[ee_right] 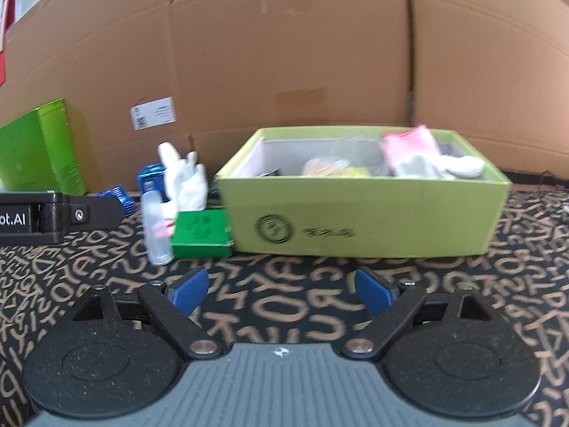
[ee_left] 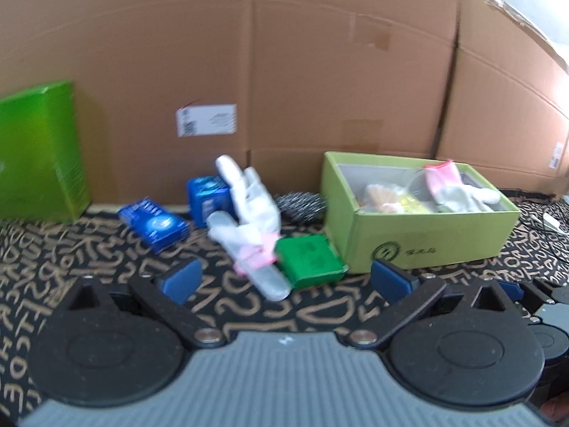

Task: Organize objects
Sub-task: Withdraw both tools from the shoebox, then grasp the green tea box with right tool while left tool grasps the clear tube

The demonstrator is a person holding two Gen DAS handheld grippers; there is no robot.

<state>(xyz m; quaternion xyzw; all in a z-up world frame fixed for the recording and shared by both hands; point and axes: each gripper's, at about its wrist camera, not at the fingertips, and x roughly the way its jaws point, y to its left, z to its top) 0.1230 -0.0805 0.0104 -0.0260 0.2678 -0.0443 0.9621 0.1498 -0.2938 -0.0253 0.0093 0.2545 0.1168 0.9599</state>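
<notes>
One white glove [ee_left: 249,210] lies ahead of the gaping left hand-held gripper [ee_left: 288,281].

Glove [ee_left: 249,210] left of box [ee_left: 426,238], against tin [ee_left: 311,261].

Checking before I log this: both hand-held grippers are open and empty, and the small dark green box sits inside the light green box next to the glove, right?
Not quite. The small dark green box sits outside the light green box, on the patterned cloth against its left side, as the right wrist view shows. The left hand-held gripper and right hand-held gripper are open and empty.
</notes>
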